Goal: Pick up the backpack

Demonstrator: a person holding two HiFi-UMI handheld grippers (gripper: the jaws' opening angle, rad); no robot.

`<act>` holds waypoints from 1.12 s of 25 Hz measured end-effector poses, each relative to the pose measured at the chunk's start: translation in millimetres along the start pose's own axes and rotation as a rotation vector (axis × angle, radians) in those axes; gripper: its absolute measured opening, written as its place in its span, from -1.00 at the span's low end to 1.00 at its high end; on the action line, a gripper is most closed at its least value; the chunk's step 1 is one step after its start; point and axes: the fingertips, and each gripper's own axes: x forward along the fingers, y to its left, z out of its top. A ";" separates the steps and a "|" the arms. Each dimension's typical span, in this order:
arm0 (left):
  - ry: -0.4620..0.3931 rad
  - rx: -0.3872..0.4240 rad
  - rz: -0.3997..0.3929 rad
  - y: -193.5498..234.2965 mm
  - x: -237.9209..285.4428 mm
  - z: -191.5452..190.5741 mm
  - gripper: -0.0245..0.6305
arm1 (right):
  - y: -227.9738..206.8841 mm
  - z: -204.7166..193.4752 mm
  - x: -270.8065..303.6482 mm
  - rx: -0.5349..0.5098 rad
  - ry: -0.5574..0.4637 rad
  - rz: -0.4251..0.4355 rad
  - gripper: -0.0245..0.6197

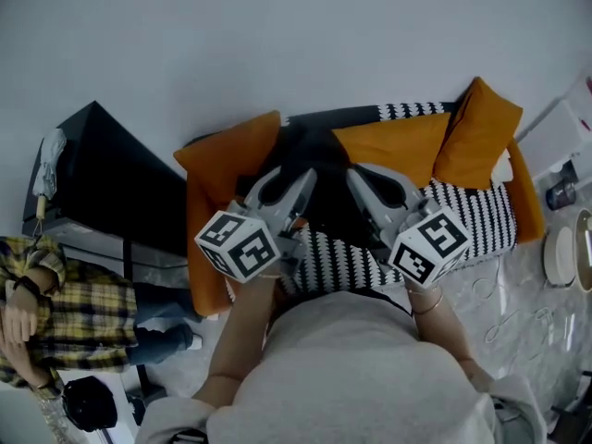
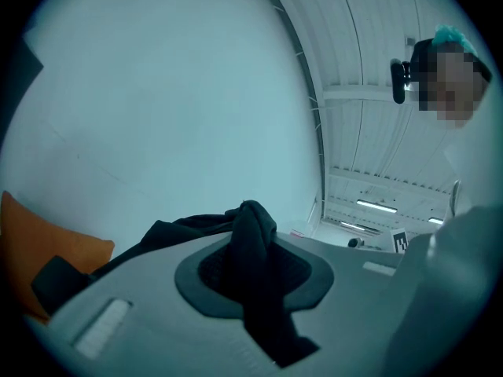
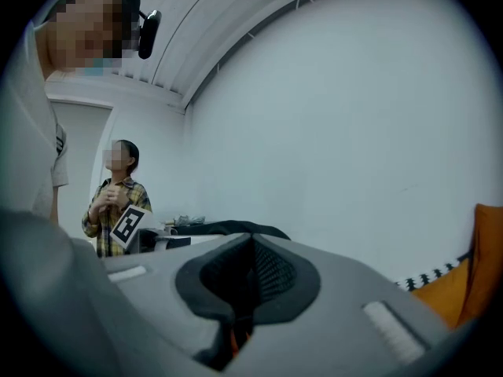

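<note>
The black backpack [image 1: 319,169] hangs in front of a sofa, between my two grippers. My left gripper [image 1: 292,179] is shut on a black strap [image 2: 255,289] of it; the strap runs up between the pads and over the tips, and more black fabric [image 2: 177,230] trails off to the left. My right gripper [image 1: 363,179] grips the pack from the other side. In the right gripper view that gripper [image 3: 251,246] has its pads together on dark cloth, with the backpack's black top [image 3: 228,228] just beyond. Both grippers point roughly level toward a white wall.
The sofa carries orange pillows [image 1: 231,151] [image 1: 481,132] and a black-and-white striped blanket [image 1: 481,215]. A black cabinet [image 1: 111,183] stands to the left, with a person in a plaid shirt [image 1: 46,303] beside it. Plates [image 1: 560,252] and a cup lie at the right.
</note>
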 end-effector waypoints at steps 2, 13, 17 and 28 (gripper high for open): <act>-0.016 -0.006 0.016 0.9 -2.6 0.7 -0.70 | 0.9 -1.4 -0.9 0.001 0.003 0.003 -0.91; -0.038 -0.043 0.042 4.3 -8.5 -1.3 -0.70 | 1.0 -15.3 -1.6 0.003 0.035 0.004 -0.91; -0.036 -0.043 0.040 -0.7 -9.3 -3.9 -0.70 | 2.0 -19.5 -5.4 0.011 0.044 0.011 -0.91; -0.038 -0.028 0.027 -7.8 -6.6 -4.1 -0.70 | 3.3 -20.2 -13.5 0.004 0.061 0.037 -0.91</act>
